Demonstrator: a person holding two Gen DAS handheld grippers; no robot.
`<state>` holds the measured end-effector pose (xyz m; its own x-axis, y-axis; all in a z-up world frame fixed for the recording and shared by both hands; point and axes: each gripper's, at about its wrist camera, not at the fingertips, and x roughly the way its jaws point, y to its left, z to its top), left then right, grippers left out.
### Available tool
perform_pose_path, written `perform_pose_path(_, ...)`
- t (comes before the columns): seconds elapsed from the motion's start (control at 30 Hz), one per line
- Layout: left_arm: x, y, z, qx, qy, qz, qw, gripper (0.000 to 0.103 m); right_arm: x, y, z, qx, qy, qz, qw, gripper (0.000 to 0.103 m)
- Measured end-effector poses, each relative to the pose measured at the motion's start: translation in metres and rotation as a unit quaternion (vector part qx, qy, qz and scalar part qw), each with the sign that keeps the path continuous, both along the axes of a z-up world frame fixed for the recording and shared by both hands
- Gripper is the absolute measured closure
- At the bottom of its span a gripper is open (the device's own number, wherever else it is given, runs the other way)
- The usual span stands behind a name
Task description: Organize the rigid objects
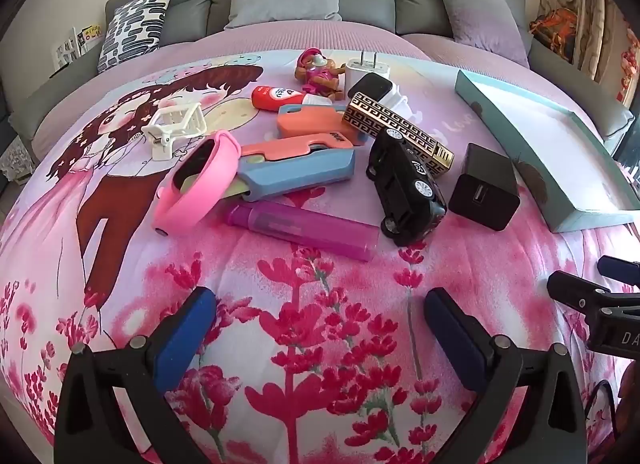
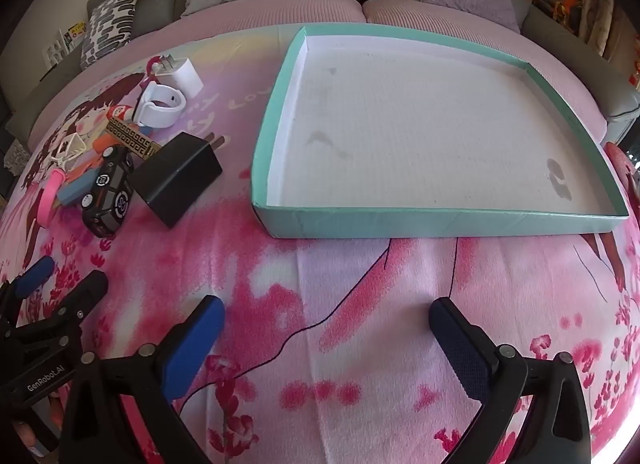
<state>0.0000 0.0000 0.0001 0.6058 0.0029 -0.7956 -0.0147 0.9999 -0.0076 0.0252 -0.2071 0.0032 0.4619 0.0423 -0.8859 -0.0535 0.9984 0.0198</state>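
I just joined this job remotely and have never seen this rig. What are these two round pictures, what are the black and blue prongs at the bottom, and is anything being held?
Each picture comes from a fisheye camera on a hand-held gripper, looking along its two blue-padded fingers. One shows the left gripper, the other the right gripper. Both are open and hold nothing, hovering over a flowered bedspread. The left view faces a pile of small things: a black toy car, a black charger, a pink band, a purple marker. The right view faces an empty teal tray.
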Motion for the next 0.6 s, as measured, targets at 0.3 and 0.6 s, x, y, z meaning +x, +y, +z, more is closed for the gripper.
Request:
perform_pose_path(0.3, 0.0, -0.0003, 0.0002, 0.0, -0.005, 0.0, 1.0, 0.0, 0.0006, 0.001, 0.0003, 0.001, -0.001, 0.0, 1.0, 0.0)
perform_pose_path(0.6, -0.0003, 0.0003, 0.0018, 0.002, -0.005, 0.0, 1.0, 0.0, -0.0001, -0.0001, 0.0001, 0.002, -0.003, 0.0, 1.0, 0.0)
